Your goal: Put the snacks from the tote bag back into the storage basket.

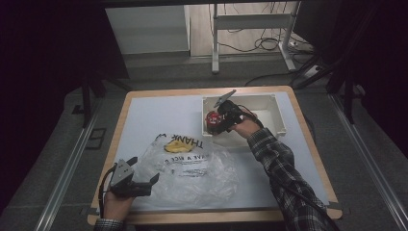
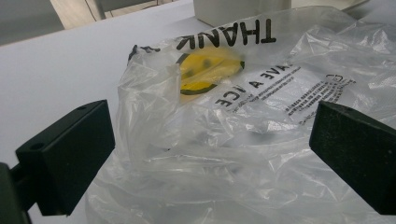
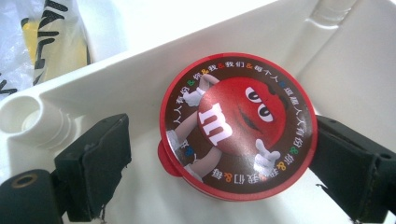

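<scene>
A round red tin [image 3: 238, 126] with a cartoon candy figure on its lid lies in the left end of a white plastic box [image 3: 116, 65], next to a corner post. My right gripper [image 3: 223, 161] reaches down into the box [image 1: 269, 103] with its jaws on either side of the tin [image 1: 210, 119]. The left jaw stands clear of the tin and the right jaw is at its rim, so the gripper is open. My left gripper [image 1: 144, 171] rests open at the table's near left, at the edge of a clear plastic bag [image 2: 243, 154]. The crumpled film lies between its pads, unpinched.
The bag [image 1: 192, 173] carries black print and a yellow smiley [image 2: 205, 70], and spreads over the table's [image 1: 154, 115] near middle. The box stands at the far right of the table. A person's plaid sleeve [image 1: 284, 178] crosses the right side. Cables and a desk frame lie beyond.
</scene>
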A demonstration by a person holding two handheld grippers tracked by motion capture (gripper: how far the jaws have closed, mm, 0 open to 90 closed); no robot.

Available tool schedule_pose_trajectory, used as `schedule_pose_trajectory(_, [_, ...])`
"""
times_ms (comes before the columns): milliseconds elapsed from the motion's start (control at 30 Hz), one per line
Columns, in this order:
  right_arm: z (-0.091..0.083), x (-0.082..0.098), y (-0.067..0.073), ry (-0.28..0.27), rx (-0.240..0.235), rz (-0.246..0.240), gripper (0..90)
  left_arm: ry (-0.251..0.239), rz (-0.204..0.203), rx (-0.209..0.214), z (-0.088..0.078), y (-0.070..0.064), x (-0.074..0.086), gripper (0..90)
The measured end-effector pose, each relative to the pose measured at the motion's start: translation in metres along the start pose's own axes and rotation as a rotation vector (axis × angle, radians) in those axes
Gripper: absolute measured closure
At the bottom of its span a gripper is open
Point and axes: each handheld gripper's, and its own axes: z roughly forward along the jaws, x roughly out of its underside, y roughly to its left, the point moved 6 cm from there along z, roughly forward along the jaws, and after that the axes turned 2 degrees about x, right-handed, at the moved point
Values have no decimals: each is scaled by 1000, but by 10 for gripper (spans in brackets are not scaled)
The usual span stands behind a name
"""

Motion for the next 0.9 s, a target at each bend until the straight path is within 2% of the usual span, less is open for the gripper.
schedule_pose_trajectory(900, [-15,15,5,-33,-1,27,94,0,1,-2,0,-1,0,1])
